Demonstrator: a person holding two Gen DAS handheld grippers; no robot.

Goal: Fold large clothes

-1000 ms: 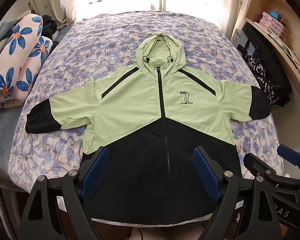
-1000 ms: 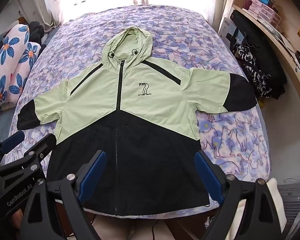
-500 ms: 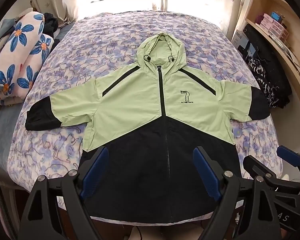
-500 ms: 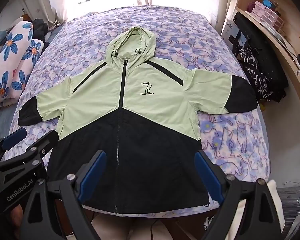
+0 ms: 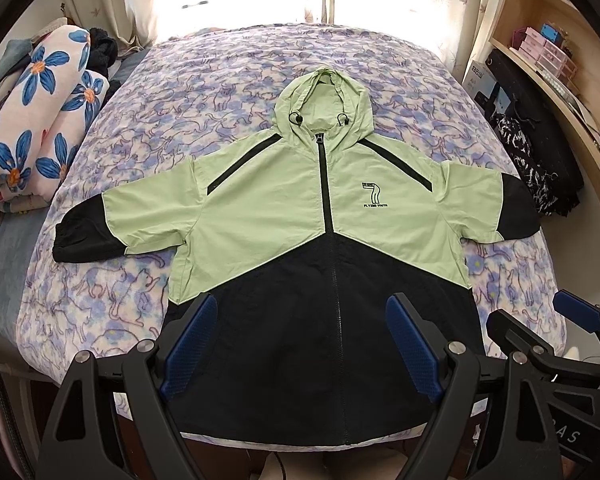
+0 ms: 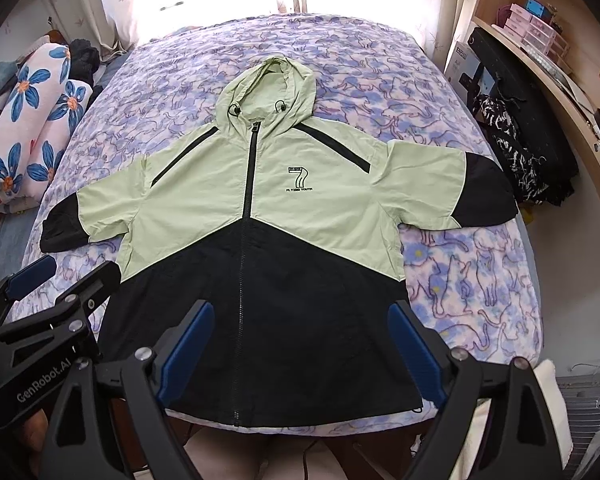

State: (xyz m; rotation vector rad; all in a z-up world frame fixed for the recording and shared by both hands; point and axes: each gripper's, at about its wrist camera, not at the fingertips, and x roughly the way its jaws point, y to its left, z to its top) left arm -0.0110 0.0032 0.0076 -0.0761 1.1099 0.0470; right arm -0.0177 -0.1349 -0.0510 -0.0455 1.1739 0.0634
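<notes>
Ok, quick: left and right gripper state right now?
Left gripper: open, holding nothing, above the jacket.
Right gripper: open, holding nothing.

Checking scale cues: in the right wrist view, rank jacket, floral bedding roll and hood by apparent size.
1. jacket
2. floral bedding roll
3. hood, part of the jacket; the fisheye edge distorts the roll, so places two and three are unsure.

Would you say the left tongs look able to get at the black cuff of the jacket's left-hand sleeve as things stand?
Probably yes. The left tongs hover open above the hem of the jacket, and the black cuff lies flat on the bedspread with nothing on it or between; the rolled floral quilt sits well aside.
</notes>
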